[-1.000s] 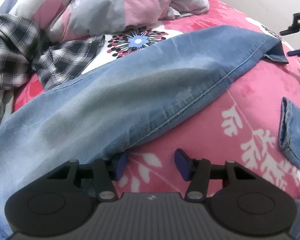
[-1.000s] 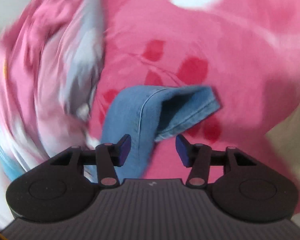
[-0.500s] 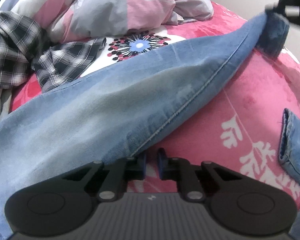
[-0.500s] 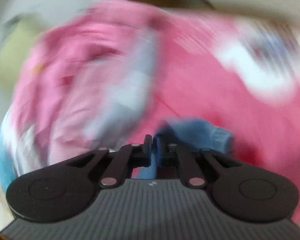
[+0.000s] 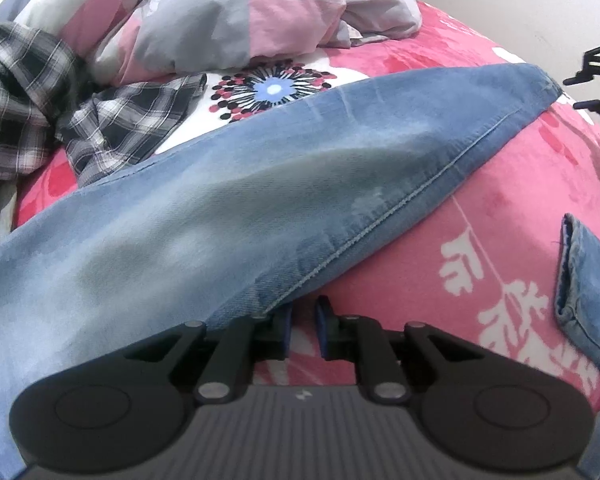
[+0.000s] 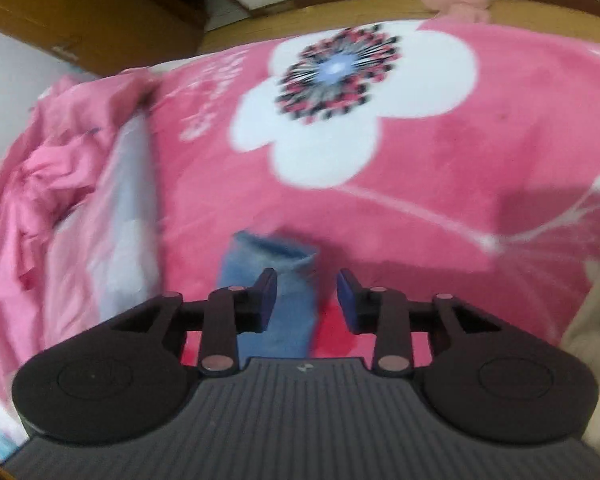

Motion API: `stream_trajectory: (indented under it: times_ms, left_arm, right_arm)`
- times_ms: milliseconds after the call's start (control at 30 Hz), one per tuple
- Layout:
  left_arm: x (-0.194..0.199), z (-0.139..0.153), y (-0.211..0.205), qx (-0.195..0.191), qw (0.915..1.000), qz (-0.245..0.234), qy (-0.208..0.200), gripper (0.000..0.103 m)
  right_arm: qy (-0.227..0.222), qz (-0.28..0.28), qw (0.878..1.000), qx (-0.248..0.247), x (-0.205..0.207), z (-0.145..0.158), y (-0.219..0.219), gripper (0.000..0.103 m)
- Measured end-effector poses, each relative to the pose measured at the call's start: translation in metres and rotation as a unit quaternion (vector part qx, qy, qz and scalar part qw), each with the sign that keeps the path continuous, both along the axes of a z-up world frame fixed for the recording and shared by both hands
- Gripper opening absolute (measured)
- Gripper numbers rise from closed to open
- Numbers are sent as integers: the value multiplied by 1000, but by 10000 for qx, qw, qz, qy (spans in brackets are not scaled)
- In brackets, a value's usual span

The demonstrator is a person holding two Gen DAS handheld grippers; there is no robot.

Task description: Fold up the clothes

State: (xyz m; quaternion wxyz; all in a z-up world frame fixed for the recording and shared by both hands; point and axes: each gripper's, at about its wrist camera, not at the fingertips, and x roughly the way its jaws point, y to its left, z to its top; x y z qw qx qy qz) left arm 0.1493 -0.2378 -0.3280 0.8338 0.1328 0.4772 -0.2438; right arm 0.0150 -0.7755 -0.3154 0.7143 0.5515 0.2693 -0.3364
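On the bed (image 5: 500,184): right claw (image 6: 306,300) opening, jeans (image 5: 220,216) hem let go.
Left claw (image 5: 302,326) near-shut, opening, empty beside seam; leg laid out w/ fold next.

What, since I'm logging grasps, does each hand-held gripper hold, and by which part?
Nothing. Both are opening: jeans hem loose inside right hand-held gripper, left hand-held gripper empty.
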Motion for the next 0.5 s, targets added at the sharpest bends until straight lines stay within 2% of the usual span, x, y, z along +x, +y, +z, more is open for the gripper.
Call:
stream_trajectory:
  times_ms: [67,133,200,300,333,367,400,433,467,500]
  left_arm:
    - [-1,0,-1,36,10000,-54,-30,24]
    - [-1,-1,-3,79,9999,-69,-60,26]
    - [-1,-2,-5,90,9999,-50,-91,27]
    - [1,-3,-5,48,9999,56,-132,27]
    - [1,-3,-6,42,9998,83,-155,26]
    - [1,-3,-6,40,9998,101,-179,23]
    - [1,-3,-7,33,9997,111,-216,19]
    - [1,-3,-8,22,9996,109,-259,8]
    - [1,-2,-9,6,9995,114,-308,0]
    - [0,0,-9,-40,9992,150,-371,0]
  right_arm:
    - [114,337,9993,-140,8,-8,-9,52]
    - [268,582,9977,-224,23,-18,-16,58]
    - [169,916,9953,255,36,-33,-21,62]
    - [12,849,9958,331,42,-35,-17,63]
    - [-189,803,9958,394,42,-35,-16,52]
    - [-397,756,9953,460,40,-34,-15,30]
    - [-461,786,9947,466,43,-33,-14,22]
    - [-513,821,9942,468,46,-33,-12,12]
    - [-444,902,9944,340,50,-30,-10,8]
    - [-400,942,9945,232,52,-24,-8,7]
